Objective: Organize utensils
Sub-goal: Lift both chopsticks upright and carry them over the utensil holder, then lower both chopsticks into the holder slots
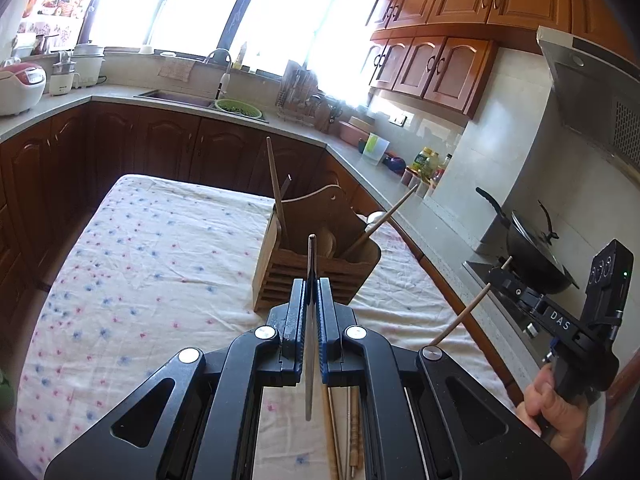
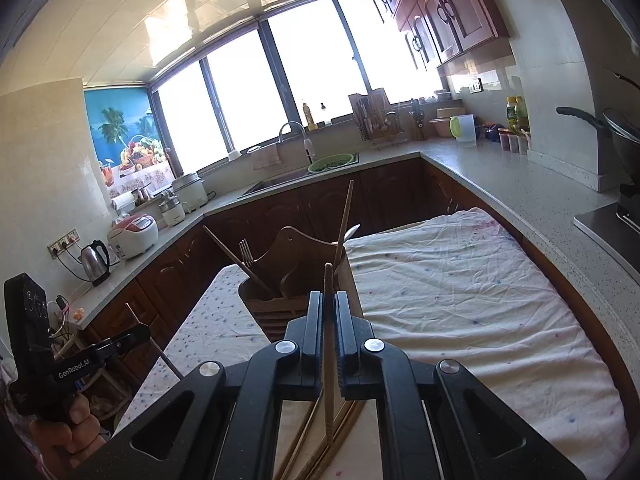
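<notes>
Kitchen counters with dark wood cabinets run below a bright window, and a table covered by a flowered cloth (image 1: 160, 248) fills the lower half of both views. At centre frame stands the wooden utensil holder (image 1: 316, 264), already containing chopsticks that lean outward and, seen in the right wrist view, a fork (image 2: 245, 250). The left gripper (image 1: 312, 312) is closed on a thin metal utensil (image 1: 311, 320), probably a metal chopstick, held edge-on so that its long axis runs nearly vertical in the frame, its upper tip just below the holder's front rim. The right gripper (image 2: 329, 320) is likewise closed on a wooden chopstick (image 2: 329, 340), its long axis also near vertical in the frame, the upper tip overlapping the holder. More chopsticks (image 2: 308, 440) lie on the cloth at the bottom of both frames (beneath the gripper bodies, partly hidden). The governing relation is the same for both arms: the holder lies directly ahead of the fingertips, with each held utensil standing across the direction of approach. In the left wrist view the holder appears somewhat closer, so the left arm is judged nearer. The next move probably calls for carrying a tip over the rim and lowering it into an open compartment; which compartment is free cannot be determined.
</notes>
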Demonstrator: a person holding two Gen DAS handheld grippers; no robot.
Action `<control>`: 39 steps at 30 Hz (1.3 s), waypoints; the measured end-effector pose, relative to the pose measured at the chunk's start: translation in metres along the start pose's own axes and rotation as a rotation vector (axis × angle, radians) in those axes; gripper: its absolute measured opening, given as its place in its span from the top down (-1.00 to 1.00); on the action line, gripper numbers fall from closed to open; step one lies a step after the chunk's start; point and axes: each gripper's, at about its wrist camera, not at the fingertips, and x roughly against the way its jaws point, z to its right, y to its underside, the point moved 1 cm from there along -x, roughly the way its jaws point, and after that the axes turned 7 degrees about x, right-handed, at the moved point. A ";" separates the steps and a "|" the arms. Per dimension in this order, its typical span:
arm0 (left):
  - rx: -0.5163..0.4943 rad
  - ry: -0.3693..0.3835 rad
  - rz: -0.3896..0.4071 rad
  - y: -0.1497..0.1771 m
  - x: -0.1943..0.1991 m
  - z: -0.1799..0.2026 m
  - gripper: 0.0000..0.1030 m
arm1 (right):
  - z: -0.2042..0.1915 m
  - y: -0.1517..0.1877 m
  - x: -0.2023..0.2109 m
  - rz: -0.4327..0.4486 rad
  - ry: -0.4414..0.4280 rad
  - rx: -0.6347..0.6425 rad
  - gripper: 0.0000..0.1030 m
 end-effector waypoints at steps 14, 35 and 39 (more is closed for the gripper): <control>-0.087 -0.002 0.143 -0.064 -0.004 0.031 0.92 | -0.004 -0.053 -0.009 0.106 0.000 0.033 0.90; -0.041 -0.111 0.256 -0.095 -0.103 0.013 0.92 | 0.014 -0.093 -0.101 0.162 0.048 -0.027 0.90; -0.030 -0.128 0.216 -0.079 -0.117 0.003 0.92 | 0.017 -0.077 -0.117 0.127 0.050 -0.036 0.90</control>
